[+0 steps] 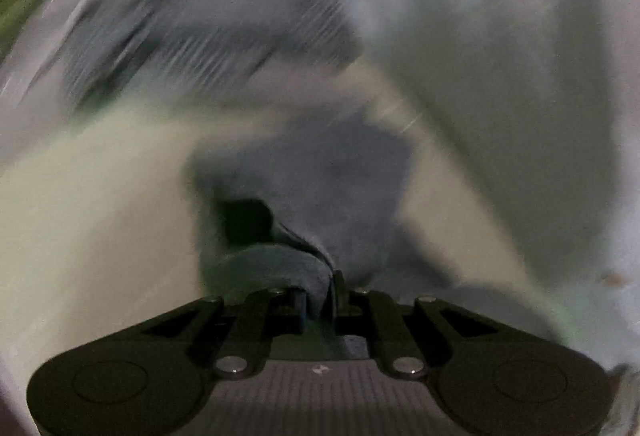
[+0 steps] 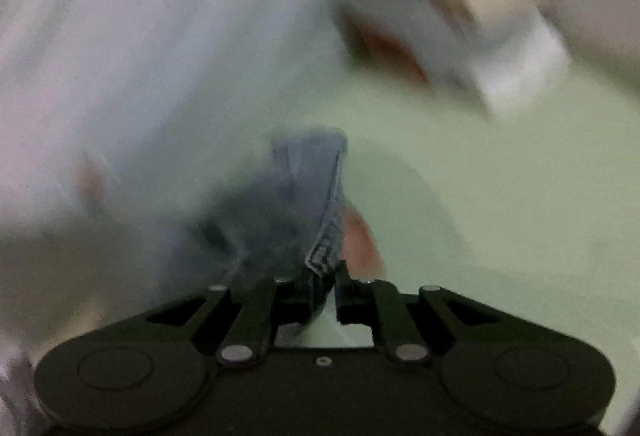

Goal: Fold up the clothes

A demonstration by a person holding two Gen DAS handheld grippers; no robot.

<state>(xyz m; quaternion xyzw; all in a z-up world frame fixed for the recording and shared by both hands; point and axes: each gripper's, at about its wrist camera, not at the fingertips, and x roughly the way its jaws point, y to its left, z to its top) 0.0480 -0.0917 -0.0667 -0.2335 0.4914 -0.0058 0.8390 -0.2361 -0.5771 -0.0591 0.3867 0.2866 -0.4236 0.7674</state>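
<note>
Both views are motion-blurred. My left gripper (image 1: pixel 320 296) is shut on a thick fold of grey-blue cloth (image 1: pixel 280 264), which hangs ahead of the fingers over a pale green surface (image 1: pixel 92 196). More of the same grey-blue garment (image 1: pixel 208 28) shows blurred higher up. My right gripper (image 2: pixel 322 288) is shut on a stitched hem of blue denim-like cloth (image 2: pixel 316 196), held above a pale green surface (image 2: pixel 480 196).
A large pale grey-white sheet (image 1: pixel 500 76) fills the right of the left wrist view and also the left of the right wrist view (image 2: pixel 140 56). A blurred pile of folded light clothes (image 2: pixel 460 24) lies at the far right.
</note>
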